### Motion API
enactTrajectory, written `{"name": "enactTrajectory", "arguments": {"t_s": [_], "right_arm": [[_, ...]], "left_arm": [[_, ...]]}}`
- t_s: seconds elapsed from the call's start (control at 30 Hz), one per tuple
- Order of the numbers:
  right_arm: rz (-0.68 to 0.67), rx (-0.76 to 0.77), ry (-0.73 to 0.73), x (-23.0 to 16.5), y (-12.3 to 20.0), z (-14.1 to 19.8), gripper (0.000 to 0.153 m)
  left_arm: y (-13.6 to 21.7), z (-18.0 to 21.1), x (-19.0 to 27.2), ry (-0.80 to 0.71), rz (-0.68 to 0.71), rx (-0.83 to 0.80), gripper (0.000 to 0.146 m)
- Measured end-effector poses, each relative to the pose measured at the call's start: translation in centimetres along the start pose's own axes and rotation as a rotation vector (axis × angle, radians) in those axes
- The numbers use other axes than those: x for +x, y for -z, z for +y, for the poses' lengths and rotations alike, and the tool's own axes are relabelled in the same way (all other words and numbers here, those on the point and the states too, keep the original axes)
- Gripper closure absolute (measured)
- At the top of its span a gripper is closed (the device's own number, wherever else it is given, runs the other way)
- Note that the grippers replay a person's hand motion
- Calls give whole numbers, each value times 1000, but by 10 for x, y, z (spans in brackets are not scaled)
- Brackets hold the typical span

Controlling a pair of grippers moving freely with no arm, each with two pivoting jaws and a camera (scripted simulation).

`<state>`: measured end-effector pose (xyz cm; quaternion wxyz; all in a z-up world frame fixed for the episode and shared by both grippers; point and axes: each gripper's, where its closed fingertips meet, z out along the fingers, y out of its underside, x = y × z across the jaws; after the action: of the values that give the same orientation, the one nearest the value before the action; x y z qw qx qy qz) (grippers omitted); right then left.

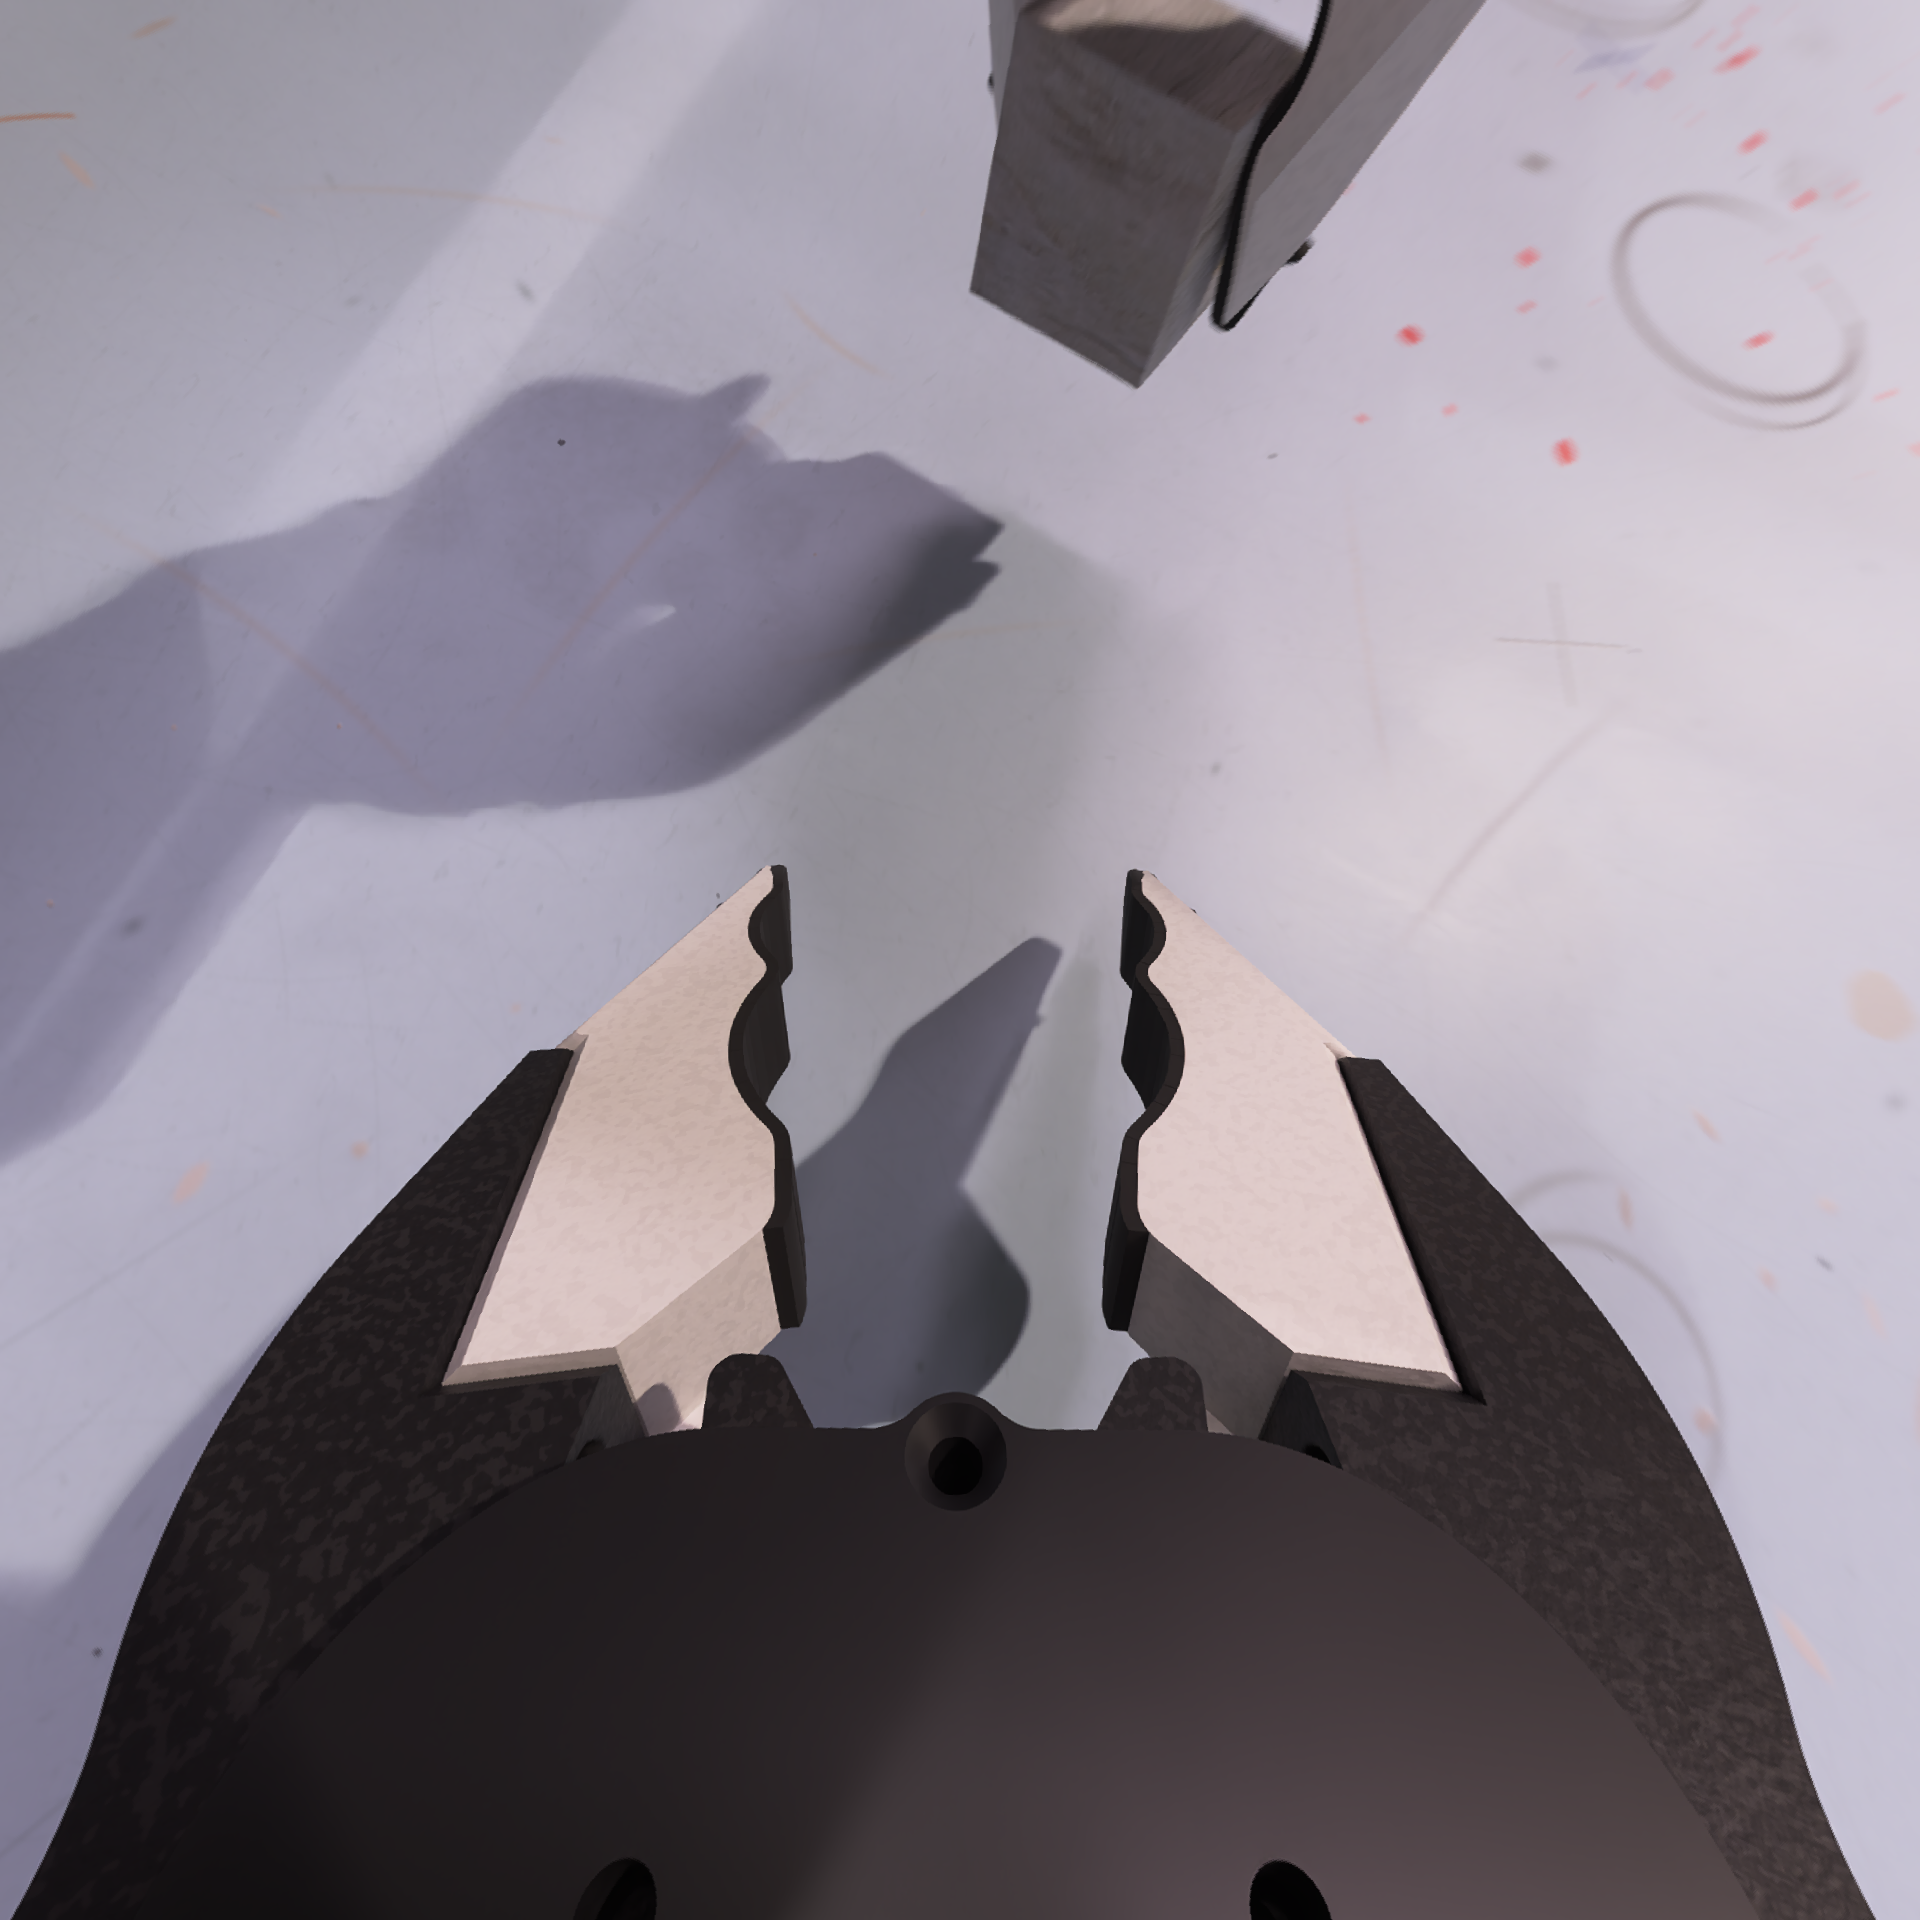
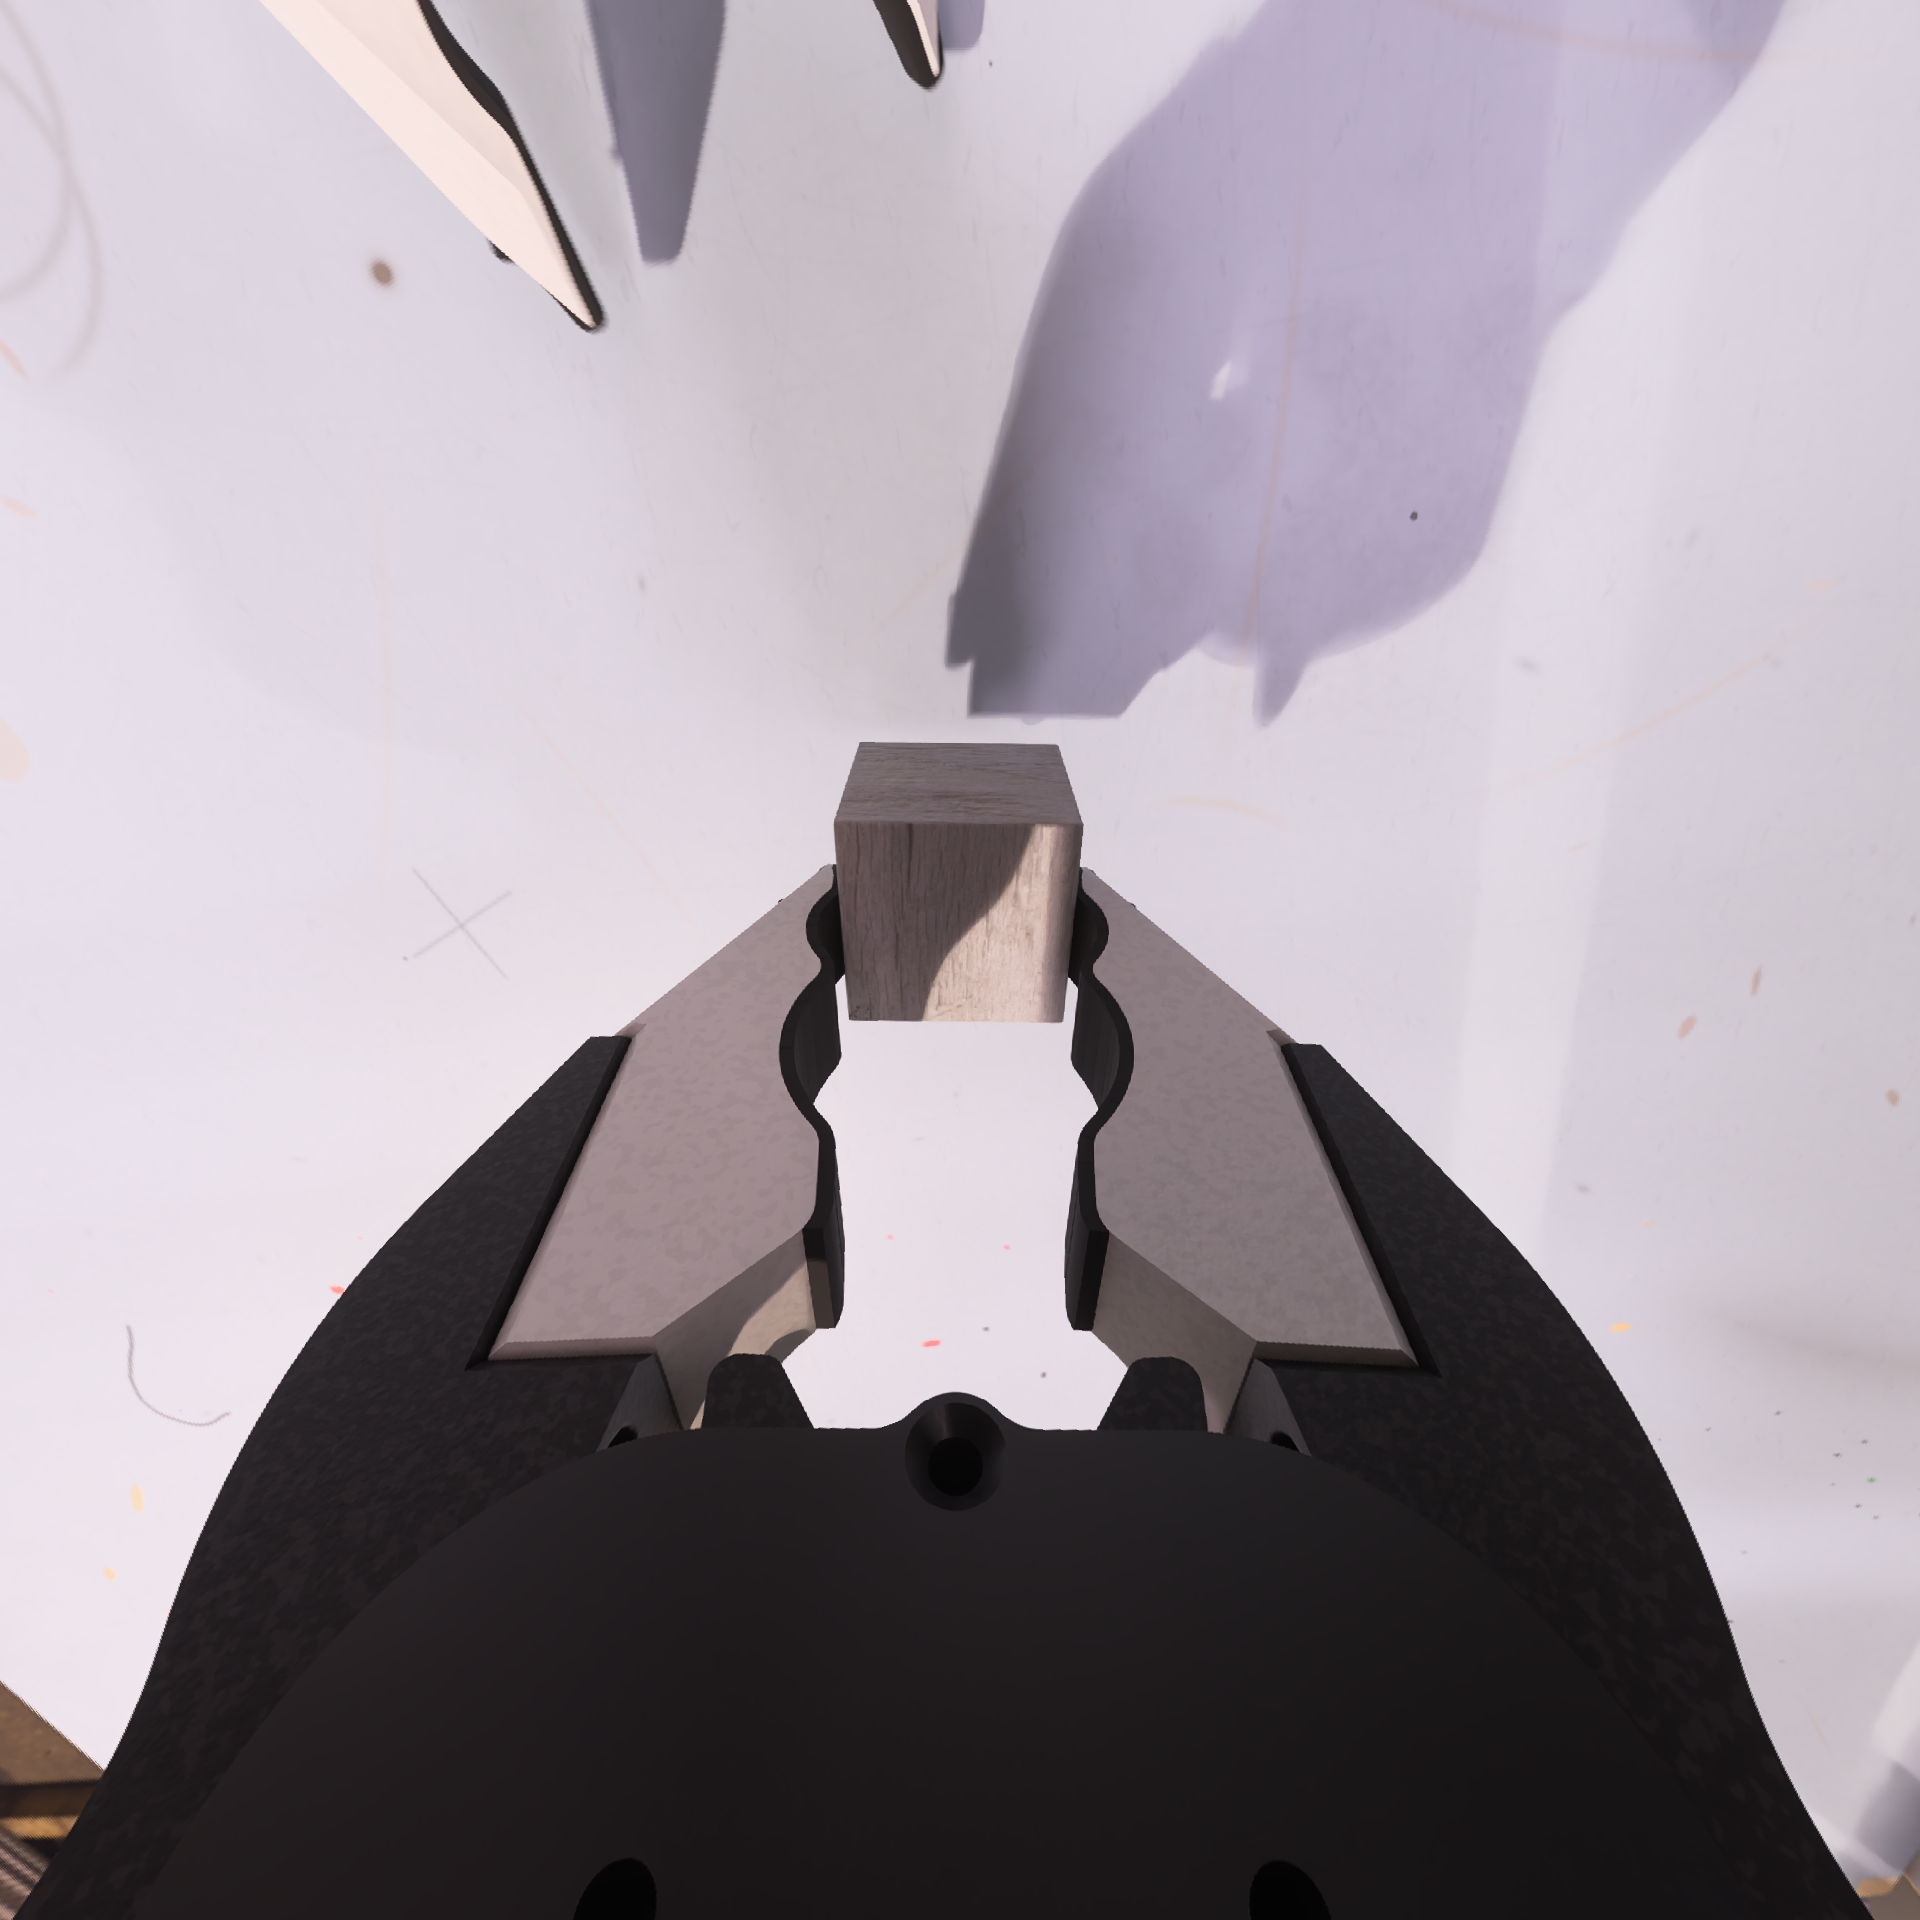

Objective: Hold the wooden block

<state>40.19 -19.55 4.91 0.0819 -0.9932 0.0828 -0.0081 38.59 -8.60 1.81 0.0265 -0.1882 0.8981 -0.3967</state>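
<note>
The wooden block (image 2: pixel 956 894) is a pale grey-brown cube. My right gripper (image 2: pixel 958 904) is shut on it at the fingertips and holds it above the white table (image 2: pixel 416 623). In the left wrist view the block (image 1: pixel 1101 208) hangs at the top centre, with a finger of the right gripper (image 1: pixel 1340 125) against its right side. My left gripper (image 1: pixel 956 883) is open and empty, below and short of the block. Its fingertips (image 2: pixel 540 239) show at the top left of the right wrist view.
The white table top (image 1: pixel 1455 727) has faint ring marks (image 1: pixel 1735 312), scratches and red paint specks (image 1: pixel 1564 449). Shadows of the grippers (image 1: pixel 520 644) lie on it. A dark edge with a brown surface (image 2: pixel 31 1756) shows at the lower left of the right wrist view.
</note>
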Motion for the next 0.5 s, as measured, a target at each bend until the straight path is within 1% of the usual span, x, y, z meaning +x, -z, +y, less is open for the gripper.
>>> {"name": "enactTrajectory", "arguments": {"t_s": [0.07, 0.13, 0.17, 0.23, 0.27, 0.33, 0.43, 0.5], "right_arm": [[-7, -1, -2, 1, -1, 3, 111], [-14, -1, -6, 1, -2, 5, 111], [-22, -1, -3, 0, -3, 5, 111], [-38, -1, 8, -4, -6, 5, 111], [-42, -3, 15, -5, -7, 4, 111], [-51, -3, 27, -8, -8, 2, 111], [-71, 0, 40, -13, -12, -2, 111], [-75, -11, 39, -15, -16, -4, 111]], "left_arm": [[-12, -2, -4, -25, -56, -47, 85], [-20, -7, -9, -55, -99, -71, 93], [-23, -10, -10, -64, -103, -68, 102], [-25, -12, -11, -57, -104, -63, 134], [-25, -13, -14, -47, -121, -59, 143], [-19, -16, -19, -32, -163, -31, 146], [0, -28, -29, -3, -277, 30, 146], [13, -40, -30, -22, -354, 78, 146]]}}
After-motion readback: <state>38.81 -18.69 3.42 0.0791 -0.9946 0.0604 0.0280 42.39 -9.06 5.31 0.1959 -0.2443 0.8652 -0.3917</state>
